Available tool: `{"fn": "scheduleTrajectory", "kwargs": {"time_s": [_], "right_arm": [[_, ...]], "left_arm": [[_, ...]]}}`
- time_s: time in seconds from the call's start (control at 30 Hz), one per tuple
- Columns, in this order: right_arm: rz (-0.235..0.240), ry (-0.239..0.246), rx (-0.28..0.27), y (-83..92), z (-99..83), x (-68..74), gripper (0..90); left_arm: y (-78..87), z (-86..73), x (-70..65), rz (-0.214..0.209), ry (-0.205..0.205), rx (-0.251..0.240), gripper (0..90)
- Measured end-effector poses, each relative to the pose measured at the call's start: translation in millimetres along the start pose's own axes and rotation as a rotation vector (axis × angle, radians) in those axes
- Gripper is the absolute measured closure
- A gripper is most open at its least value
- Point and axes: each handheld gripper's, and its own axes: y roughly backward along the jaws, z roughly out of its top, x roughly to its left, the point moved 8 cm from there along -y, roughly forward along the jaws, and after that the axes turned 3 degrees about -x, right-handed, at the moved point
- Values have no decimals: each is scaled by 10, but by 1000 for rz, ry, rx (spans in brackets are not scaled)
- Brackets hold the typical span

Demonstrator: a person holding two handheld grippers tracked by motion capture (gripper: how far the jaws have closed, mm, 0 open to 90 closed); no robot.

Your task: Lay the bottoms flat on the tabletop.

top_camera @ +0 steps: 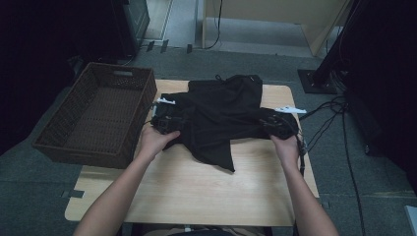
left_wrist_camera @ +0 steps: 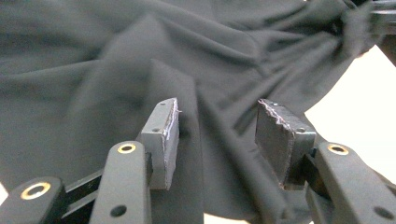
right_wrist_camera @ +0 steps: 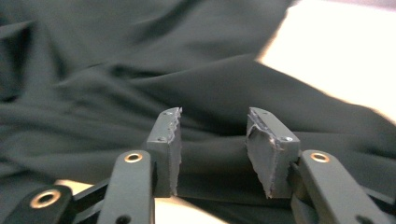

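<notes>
With both the left gripper (left_wrist_camera: 217, 140) and right gripper (right_wrist_camera: 212, 151) parted and gripping nothing, each should re-pinch the black garment (top_camera: 221, 115) edge directly ahead, taking only one fold.

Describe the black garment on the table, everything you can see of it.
The black garment is a soft, thin-looking fabric, matte and heavily wrinkled. It lies crumpled on the far half of the wooden table, partly spread, with one pointed corner hanging toward the person and a small cord or loop at its far edge. The left claw and right claw sit at its two side edges, jaws apart; folds lie between and beneath the pads, not pinched. The wicker basket stands apart at the left.
</notes>
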Motion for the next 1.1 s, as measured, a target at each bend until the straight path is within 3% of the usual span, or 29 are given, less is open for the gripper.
{"fn": "scheduleTrajectory", "kwargs": {"time_s": [0.1, 0.2, 0.3, 0.4, 0.47, 0.57, 0.67, 0.73, 0.77, 0.87, 0.97, 1.03, 1.1], "right_arm": [[39, 25, 41, -164, -70, 212, 578], [101, 28, 86, -329, -168, 430, 482], [125, 55, 121, -463, -273, 613, 450], [94, 93, 155, -570, -370, 656, 491], [80, 105, 135, -560, -377, 627, 562], [53, 129, 160, -494, -406, 522, 677], [31, 139, 160, -404, -454, 373, 740], [28, 130, 151, -345, -486, 276, 775], [21, 124, 156, -307, -502, 218, 794], [12, 103, 149, -229, -546, 109, 819], [-11, 80, 154, -131, -597, -44, 828], [-47, 63, 155, -61, -625, -190, 828], [-117, 52, 171, 13, -645, -369, 796]], "left_arm": [[-152, -72, -122, -22, -21, 32, 477], [-276, -177, -152, -19, -45, 52, 466], [-391, -275, -56, 22, -51, 83, 467], [-429, -318, 58, 56, -40, 87, 492], [-413, -315, 118, 75, -36, 88, 512], [-367, -318, 243, 112, -39, 94, 515], [-308, -356, 436, 143, 2, 95, 508], [-253, -368, 543, 119, 62, 71, 532], [-238, -368, 567, 124, 73, 71, 534], [-203, -367, 653, 183, 41, 67, 537], [-189, -343, 739, 237, 47, 55, 536], [-198, -328, 770, 280, 40, 65, 508], [-206, -307, 780, 301, 37, 74, 490]]}}
